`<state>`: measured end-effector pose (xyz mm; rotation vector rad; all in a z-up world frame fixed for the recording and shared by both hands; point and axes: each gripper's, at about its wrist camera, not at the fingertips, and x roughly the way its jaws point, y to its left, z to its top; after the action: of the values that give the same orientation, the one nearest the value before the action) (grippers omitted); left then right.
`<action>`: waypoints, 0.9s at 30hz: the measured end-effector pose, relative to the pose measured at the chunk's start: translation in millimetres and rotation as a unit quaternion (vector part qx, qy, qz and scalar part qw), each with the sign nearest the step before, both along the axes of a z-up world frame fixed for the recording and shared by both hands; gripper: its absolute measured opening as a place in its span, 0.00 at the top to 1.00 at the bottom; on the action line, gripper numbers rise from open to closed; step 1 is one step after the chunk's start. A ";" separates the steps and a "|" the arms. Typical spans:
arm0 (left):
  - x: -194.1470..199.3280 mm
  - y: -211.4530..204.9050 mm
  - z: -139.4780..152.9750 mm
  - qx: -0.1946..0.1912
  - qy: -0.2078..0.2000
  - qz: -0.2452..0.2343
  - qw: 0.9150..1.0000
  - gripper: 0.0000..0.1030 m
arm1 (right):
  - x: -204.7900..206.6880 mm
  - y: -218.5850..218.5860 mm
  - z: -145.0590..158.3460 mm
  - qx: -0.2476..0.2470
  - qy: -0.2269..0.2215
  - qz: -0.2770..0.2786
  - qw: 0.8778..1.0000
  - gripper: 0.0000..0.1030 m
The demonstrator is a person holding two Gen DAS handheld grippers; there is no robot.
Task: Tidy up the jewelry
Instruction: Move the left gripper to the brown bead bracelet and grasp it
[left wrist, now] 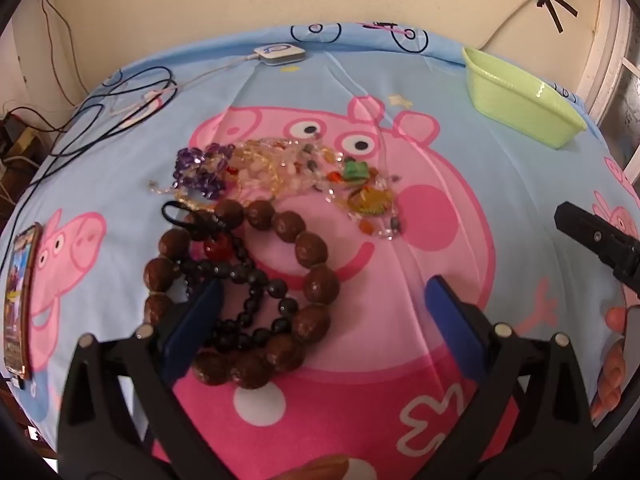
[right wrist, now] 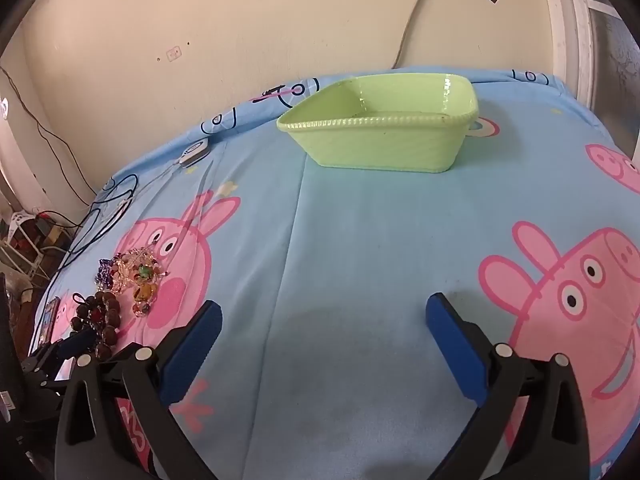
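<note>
The left gripper (left wrist: 322,300) is hanging over the jewelry with its blue-padded jaws standing wide and holding nothing; one pad is lying above the near edge of the big brown wooden-bead bracelet (left wrist: 276,300), and whether it is touching the beads cannot be told from this angle. A strand of small black beads (left wrist: 252,292) and a red bead (left wrist: 218,248) are sitting inside the brown ring. Just beyond, touching its far side, a tangled heap of jewelry (left wrist: 288,172) is lying on the cartoon pig sheet (left wrist: 420,92), with purple beads at its left, clear and amber pieces in the middle and a green piece to the right.

The right gripper (right wrist: 324,332) is hovering over bare blue sheet with its jaws also spread wide and empty. Ahead of it the light green basket (right wrist: 384,144) is standing upright near the far edge of the bed, well apart from the jewelry, and a broad stretch of open sheet is lying between them.

Along the left edge a phone (left wrist: 18,300) is resting flat, its screen too blurred to read. Black cables (left wrist: 100,120) are looping at the far left corner, next to a small white device (left wrist: 280,54) close to the wall. No lettering is showing clearly anywhere.
</note>
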<state>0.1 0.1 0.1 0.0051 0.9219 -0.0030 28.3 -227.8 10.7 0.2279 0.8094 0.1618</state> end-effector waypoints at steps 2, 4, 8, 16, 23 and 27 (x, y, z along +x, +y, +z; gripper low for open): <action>-0.2 -0.3 0.0 0.002 -0.002 0.000 1.000 0.06 | -0.8 -2.8 -0.1 0.005 -0.001 0.000 1.000 0.22; -0.1 -0.4 0.1 0.002 -0.001 0.000 1.000 0.06 | -1.3 -4.5 -0.1 0.006 -0.001 0.000 1.000 0.22; -0.1 -0.3 0.1 0.001 -0.002 0.000 1.000 0.06 | -1.3 -3.8 -0.2 0.002 0.000 0.000 1.000 0.22; -0.3 -0.2 0.1 0.001 -0.003 0.000 1.000 0.06 | 0.3 -1.9 1.3 0.018 -0.002 0.002 1.000 0.22; -0.3 -0.1 0.2 0.001 -0.004 0.000 1.000 0.06 | -2.5 -5.7 -3.0 0.026 -0.007 0.001 1.000 0.22; -0.1 -0.3 0.2 0.000 -0.003 0.000 1.000 0.06 | -2.2 -5.4 -2.7 0.027 -0.007 0.001 1.000 0.22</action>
<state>0.0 -0.2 0.3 0.0057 0.9150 -0.0022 26.1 -233.1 8.0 0.2762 0.7927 0.1872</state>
